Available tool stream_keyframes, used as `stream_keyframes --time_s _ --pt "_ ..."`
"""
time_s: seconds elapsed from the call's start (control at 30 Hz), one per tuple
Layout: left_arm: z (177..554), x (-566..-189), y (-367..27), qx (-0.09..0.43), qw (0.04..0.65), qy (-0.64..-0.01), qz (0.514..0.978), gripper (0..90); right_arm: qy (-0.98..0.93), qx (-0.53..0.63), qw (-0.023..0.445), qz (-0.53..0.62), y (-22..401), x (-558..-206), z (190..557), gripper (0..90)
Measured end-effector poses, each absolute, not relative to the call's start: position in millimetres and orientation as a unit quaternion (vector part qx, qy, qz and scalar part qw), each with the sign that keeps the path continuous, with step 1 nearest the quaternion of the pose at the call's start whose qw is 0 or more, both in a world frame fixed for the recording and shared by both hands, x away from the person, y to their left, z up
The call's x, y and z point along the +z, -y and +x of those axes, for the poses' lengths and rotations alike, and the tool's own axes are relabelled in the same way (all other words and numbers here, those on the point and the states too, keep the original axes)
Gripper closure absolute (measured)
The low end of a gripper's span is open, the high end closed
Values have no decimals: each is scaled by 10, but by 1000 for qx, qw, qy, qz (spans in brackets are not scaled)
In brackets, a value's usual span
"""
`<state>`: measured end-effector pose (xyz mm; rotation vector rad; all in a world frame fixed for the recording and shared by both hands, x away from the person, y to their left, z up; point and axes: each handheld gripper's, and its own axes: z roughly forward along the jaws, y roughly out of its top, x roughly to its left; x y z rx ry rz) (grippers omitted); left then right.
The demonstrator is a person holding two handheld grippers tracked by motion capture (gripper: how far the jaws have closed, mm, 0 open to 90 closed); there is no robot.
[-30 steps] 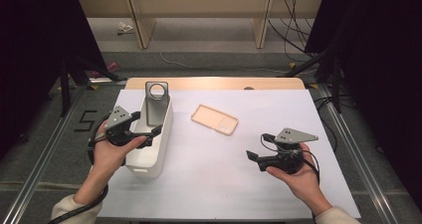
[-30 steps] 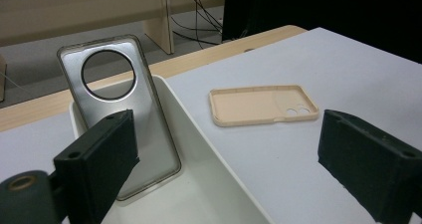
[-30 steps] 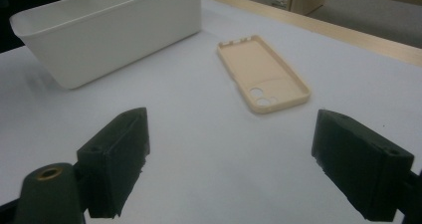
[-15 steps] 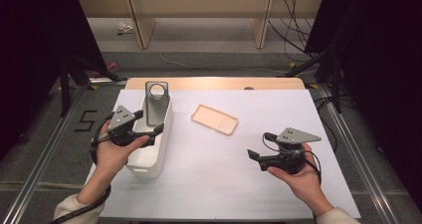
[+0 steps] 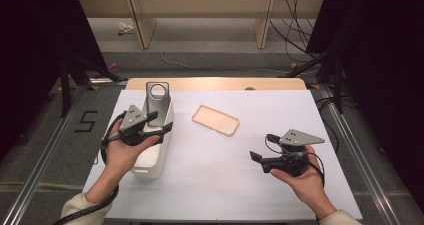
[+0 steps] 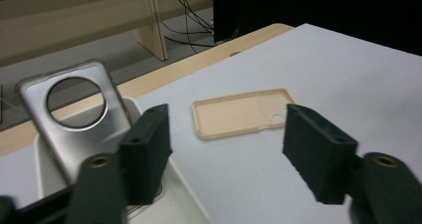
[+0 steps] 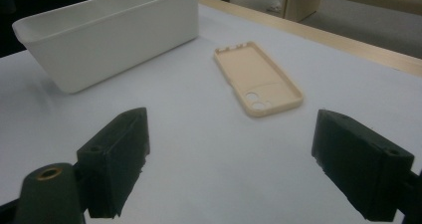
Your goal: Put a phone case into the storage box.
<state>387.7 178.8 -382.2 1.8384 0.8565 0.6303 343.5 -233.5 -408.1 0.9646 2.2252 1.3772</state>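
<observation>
Left claw (image 5: 165,127) has just been closing, empty, above the white plastic bin (image 5: 150,167); next, reach the beige phone case (image 5: 216,120) beside that bin. Right claw (image 5: 256,157) gapes, idle.

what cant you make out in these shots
- Lower end of the silver phone case: hidden inside the white bin in the high view, behind the left gripper jaw in its own view.
- The bin's contents: hidden by its wall in the right gripper view.
- Beige phone case: underside hidden, lying hollow side up.

White table (image 5: 280,115), beige phone case (image 5: 215,120), white bin (image 5: 152,161)
</observation>
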Motion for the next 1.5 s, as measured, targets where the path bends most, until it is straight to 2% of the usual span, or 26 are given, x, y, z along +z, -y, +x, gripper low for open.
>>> stream_keyframes --time_s 0.2,0.33,0.57,0.83,1.5 --pt "4071 -3768 -1403 243 448 -349 787 795 -786 486 173 340 2329 -4085 3429 161" --pt "4319 -3793 -1090 231 416 -359 803 891 -787 487 172 338 2326 -4085 3426 161" --pt "4787 -4024 -710 206 357 -405 816 898 -785 490 171 337 2356 -4084 3409 161" --pt "5159 -4390 -629 192 304 -431 828 898 -786 490 170 336 2358 -4087 3405 161" --pt "5329 -4703 -662 198 251 -420 849 898 -786 491 170 334 2358 -4086 3408 161"
